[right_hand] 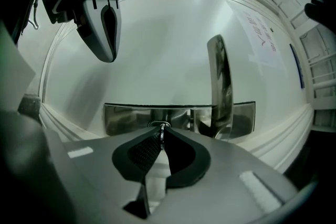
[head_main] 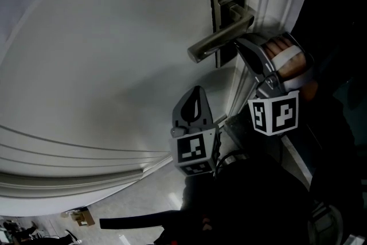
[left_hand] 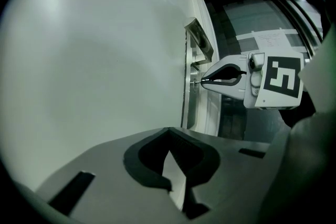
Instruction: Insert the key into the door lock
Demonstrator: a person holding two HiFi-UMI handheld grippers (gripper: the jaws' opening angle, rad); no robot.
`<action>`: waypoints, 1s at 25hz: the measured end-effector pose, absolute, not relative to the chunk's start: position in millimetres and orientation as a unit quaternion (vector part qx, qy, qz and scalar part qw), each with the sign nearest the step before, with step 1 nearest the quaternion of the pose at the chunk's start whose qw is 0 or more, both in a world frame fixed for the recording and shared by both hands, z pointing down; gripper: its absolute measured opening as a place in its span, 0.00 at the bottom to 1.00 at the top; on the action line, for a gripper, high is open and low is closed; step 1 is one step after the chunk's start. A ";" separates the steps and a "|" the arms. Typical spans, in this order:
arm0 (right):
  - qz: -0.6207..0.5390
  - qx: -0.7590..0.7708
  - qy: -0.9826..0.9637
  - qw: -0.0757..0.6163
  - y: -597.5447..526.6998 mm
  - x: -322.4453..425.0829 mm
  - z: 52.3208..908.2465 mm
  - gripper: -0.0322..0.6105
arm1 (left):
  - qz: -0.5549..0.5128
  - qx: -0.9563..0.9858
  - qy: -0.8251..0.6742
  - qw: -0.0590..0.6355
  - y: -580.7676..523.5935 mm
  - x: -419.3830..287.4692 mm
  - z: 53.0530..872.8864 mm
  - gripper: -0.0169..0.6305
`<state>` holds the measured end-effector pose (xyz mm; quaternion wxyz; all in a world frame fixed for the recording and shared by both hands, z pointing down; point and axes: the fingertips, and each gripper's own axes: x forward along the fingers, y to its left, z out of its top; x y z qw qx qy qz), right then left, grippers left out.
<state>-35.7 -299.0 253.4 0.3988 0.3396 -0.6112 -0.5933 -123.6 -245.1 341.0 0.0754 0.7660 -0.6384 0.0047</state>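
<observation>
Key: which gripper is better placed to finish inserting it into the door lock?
Right. The right gripper pinches the key right at the lock plate; the left gripper is shut, empty, and away from the lock.

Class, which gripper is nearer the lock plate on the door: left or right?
Right. The right gripper, pinching the key, has its tips at the lock plate beside the handle. The left gripper hangs clear of it, jaws closed on nothing.

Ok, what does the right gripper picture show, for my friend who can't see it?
The right gripper is shut on a thin metal key, right at the shiny lock plate on a white door. The door handle sticks out beside it, and the left gripper hangs at upper left, away from the lock.
</observation>
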 end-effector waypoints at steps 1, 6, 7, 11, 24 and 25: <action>-0.593 0.340 -0.611 0.399 -298.8 -35.7 253.4 0.08 | 0.006 0.767 -0.638 0.073 -245.0 -123.4 339.8 0.03; -0.592 0.341 -0.612 0.399 -299.1 -35.7 253.7 0.08 | 0.004 0.769 -0.636 0.070 -245.9 -120.9 339.7 0.03; -0.592 0.341 -0.612 0.399 -299.1 -35.7 253.8 0.08 | 0.005 0.768 -0.636 0.070 -245.9 -121.0 340.3 0.03; -0.591 0.342 -0.612 0.399 -299.4 -35.4 253.4 0.07 | 0.008 0.770 -0.634 0.073 -245.9 -119.1 340.9 0.03; -0.592 0.342 -0.613 0.396 -299.2 -35.3 253.8 0.07 | 0.014 0.770 -0.635 0.067 -246.0 -117.3 339.6 0.03; -0.592 0.342 -0.613 0.396 -299.1 -35.4 253.8 0.08 | 0.017 0.769 -0.636 0.066 -246.0 -117.9 339.5 0.03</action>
